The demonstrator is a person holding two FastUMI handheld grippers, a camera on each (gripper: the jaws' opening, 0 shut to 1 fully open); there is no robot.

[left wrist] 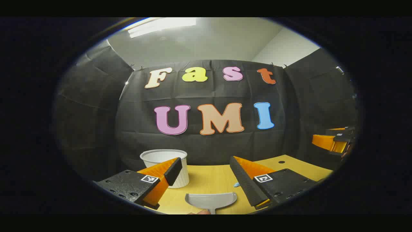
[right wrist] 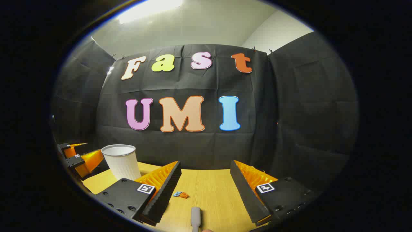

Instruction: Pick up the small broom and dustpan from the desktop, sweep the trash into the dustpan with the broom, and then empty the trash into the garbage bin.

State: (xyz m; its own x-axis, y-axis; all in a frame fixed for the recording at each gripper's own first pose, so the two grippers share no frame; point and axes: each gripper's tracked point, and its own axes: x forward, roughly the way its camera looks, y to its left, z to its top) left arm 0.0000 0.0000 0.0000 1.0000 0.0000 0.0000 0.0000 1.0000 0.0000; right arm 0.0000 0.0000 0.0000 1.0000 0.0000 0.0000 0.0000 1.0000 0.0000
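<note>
In the left gripper view, my left gripper is open above the wooden desktop. A grey dustpan lies flat below and between its fingers, untouched. A small blue scrap of trash sits beside the right finger. In the right gripper view, my right gripper is open too. The rounded end of a grey handle, apparently the small broom's, lies on the desktop between its fingers. Blue and orange trash lies near its left finger. The white ribbed garbage bin stands upright at the back left.
The black cloth wall closes the booth right behind the desk. The desktop has a small round hole near its back right corner. Each gripper appears at the edge of the other's view: the right gripper and the left gripper.
</note>
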